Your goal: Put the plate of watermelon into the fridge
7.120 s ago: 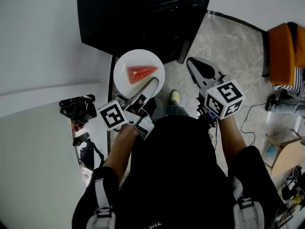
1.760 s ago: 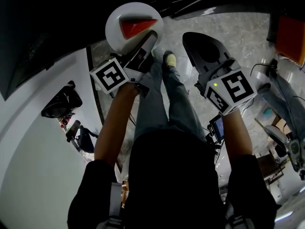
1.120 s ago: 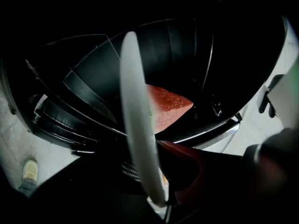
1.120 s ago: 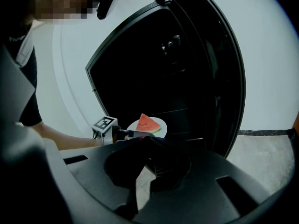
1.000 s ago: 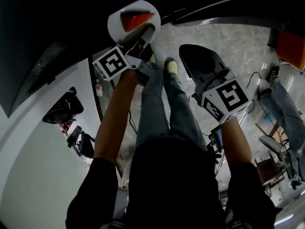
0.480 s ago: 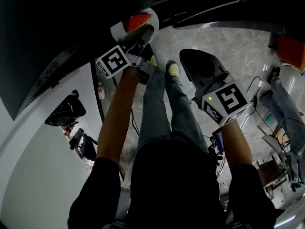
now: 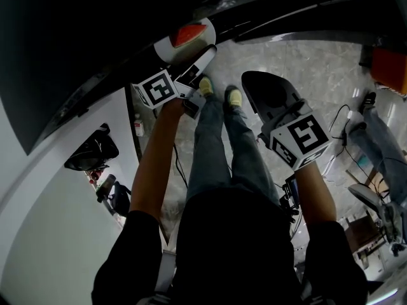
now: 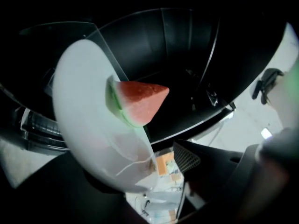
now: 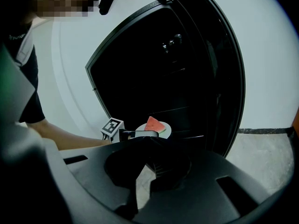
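The white round plate (image 7: 166, 45) with its red, green-rinded watermelon wedge (image 7: 189, 34) lies straight ahead of the left gripper (image 7: 206, 54), inside the open black fridge (image 7: 76, 30). From the right gripper view it looks level, at shelf height. In the left gripper view the edge of a clear shelf panel (image 8: 140, 31) cuts across the plate, so we cannot tell whether the whole base is bedded on it.

The wedge's long axis, rind to tip, runs across the left gripper's line of reach, with the tip towards our right. That matters little for what we judge comes next: a straight pull back along the gripper's own axis, away from the plate.

The left gripper's jaws are opening. The plate's near rim stands between them, but the gridded pad on the right side shows a gap to the rim — the clamp is off and the plate is released, not grasped. If the plate overhangs the shelf edge, we think a careless withdrawal could drag or tip it.

The right gripper (image 7: 247, 80) hangs over the floor, well apart from the plate, with its black jaws together on nothing. It is on the side of the glossy black fridge door (image 9: 212, 64), so we reckon it is the better placed to close it.
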